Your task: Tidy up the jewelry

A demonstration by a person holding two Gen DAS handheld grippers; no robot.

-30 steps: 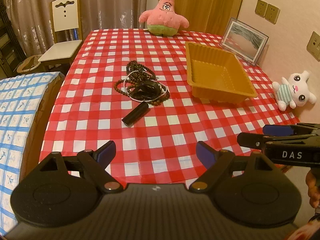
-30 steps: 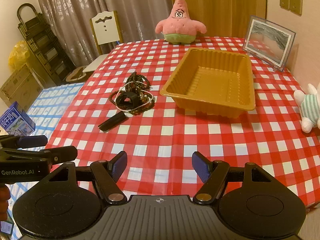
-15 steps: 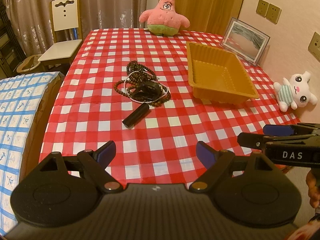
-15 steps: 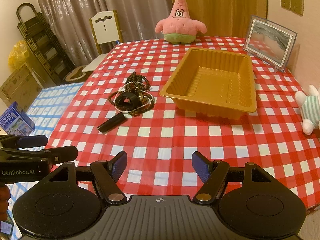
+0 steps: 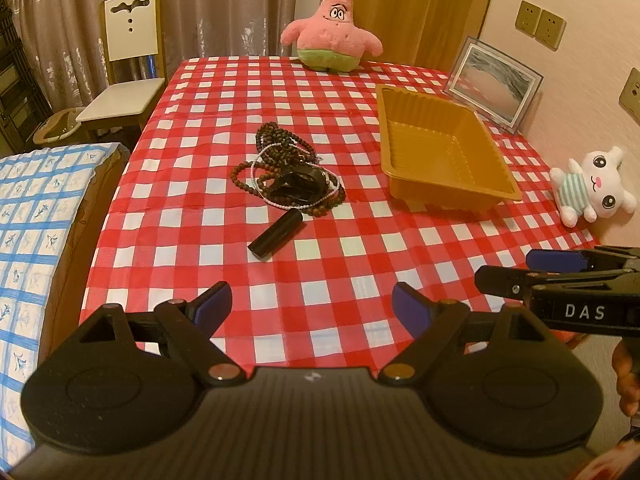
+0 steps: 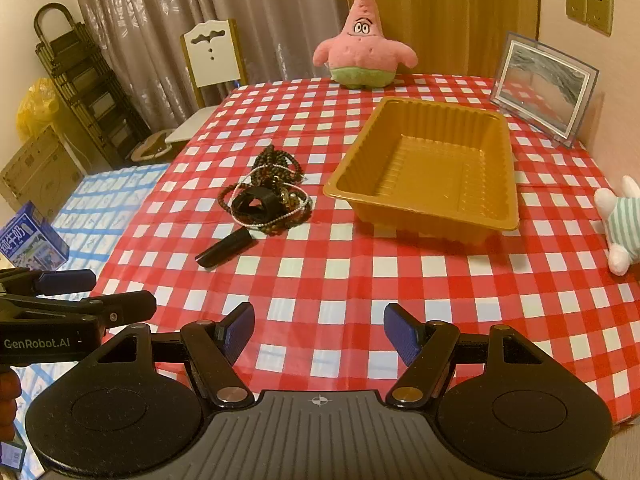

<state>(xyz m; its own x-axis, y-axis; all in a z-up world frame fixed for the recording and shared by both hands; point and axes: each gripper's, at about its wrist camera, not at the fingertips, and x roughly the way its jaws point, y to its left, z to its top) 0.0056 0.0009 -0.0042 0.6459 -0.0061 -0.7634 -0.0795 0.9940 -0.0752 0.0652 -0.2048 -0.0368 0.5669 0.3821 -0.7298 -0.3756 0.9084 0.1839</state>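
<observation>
A tangled pile of bead necklaces and bracelets [image 5: 286, 172] with a black band on top lies mid-table on the red checked cloth; it also shows in the right wrist view [image 6: 266, 196]. A black tube [image 5: 276, 234] [image 6: 226, 252] lies just in front of the pile. An empty mustard tray [image 5: 440, 148] [image 6: 432, 164] stands to the right of the pile. My left gripper [image 5: 312, 308] is open and empty over the near table edge. My right gripper [image 6: 319, 334] is open and empty, also near the front edge, and shows in the left wrist view [image 5: 516, 272].
A pink star plush [image 5: 332, 30] sits at the table's far end. A framed picture [image 5: 494, 84] leans on the right wall, a white plush [image 5: 592, 184] lies at the right edge. A chair [image 5: 128, 72] and blue checked surface [image 5: 36, 208] stand left.
Both grippers have moved slightly forward toward the table; the jewelry, tube and tray have not moved. Both stay open.
</observation>
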